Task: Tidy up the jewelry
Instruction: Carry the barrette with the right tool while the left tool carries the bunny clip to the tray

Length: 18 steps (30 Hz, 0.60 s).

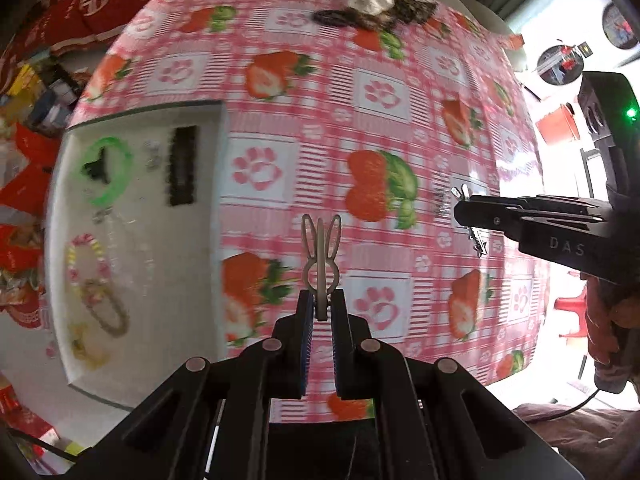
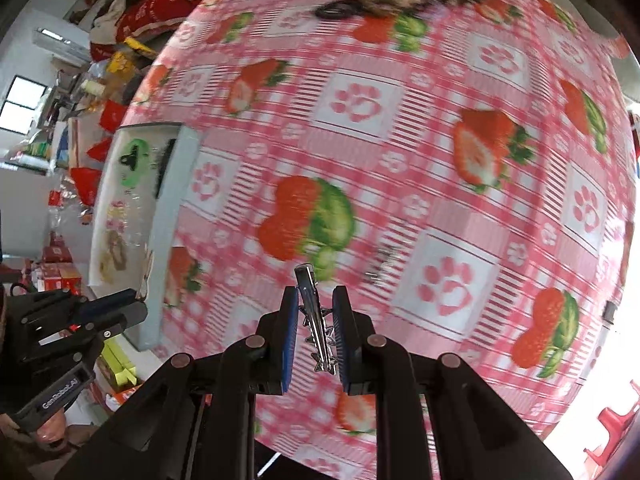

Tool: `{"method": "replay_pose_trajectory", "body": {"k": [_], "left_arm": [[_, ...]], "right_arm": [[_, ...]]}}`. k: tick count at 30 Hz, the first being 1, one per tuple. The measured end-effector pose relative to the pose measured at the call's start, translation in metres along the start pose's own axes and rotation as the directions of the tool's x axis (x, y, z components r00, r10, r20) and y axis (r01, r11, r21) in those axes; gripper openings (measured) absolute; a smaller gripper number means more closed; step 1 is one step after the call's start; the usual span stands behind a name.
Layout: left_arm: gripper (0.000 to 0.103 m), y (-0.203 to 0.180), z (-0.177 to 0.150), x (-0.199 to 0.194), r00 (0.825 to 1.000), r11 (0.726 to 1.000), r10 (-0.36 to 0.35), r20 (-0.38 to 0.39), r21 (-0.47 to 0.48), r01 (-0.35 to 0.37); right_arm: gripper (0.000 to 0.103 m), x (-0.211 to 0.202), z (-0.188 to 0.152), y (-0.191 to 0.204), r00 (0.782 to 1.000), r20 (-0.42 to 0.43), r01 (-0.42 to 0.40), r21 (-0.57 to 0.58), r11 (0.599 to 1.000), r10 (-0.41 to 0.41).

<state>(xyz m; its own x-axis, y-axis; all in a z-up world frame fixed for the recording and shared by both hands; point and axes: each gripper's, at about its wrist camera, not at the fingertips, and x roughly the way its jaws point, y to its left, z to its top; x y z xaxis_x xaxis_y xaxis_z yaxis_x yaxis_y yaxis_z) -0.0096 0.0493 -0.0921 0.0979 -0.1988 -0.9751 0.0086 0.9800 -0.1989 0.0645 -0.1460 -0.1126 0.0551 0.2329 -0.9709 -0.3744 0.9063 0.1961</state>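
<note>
My left gripper [image 1: 320,308] is shut on a beige rabbit-ear hair clip [image 1: 321,252], held above the strawberry tablecloth. My right gripper [image 2: 316,320] is shut on a silver metal hair clip [image 2: 314,312] with small star shapes; it also shows in the left wrist view [image 1: 468,216] at the right. A white tray [image 1: 192,264] lies at the table's left edge and holds a green bangle [image 1: 108,172], a black comb clip [image 1: 183,170], beaded bracelets [image 1: 86,260] and a chain. The tray also shows in the right wrist view [image 2: 168,224].
A pile of dark and white items [image 1: 380,4] lies at the table's far side. A small dark item [image 2: 380,266] lies on the cloth ahead of my right gripper. Red cushions and clutter lie beyond the table's left edge.
</note>
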Motion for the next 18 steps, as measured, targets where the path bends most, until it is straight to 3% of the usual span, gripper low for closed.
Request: {"method": "replay_pose_trajectory", "body": {"k": [10,18], "left_arm": [[0.014,0.086,-0.035,-0.008,1.000,0.985,0.029,0.008,-0.170,-0.028],[0.014,0.131,-0.062,0.013,0.999,0.962,0.036,-0.023,-0.270,-0.041]], "right_arm": [[0.019,0.023,0.020,0.105,0.999,-0.028,-0.044,-0.166,0.985,0.040],[0.019,0.061,0.037,0.178,0.996,-0.083,-0.065,-0.287,0.956,0.043]]}}
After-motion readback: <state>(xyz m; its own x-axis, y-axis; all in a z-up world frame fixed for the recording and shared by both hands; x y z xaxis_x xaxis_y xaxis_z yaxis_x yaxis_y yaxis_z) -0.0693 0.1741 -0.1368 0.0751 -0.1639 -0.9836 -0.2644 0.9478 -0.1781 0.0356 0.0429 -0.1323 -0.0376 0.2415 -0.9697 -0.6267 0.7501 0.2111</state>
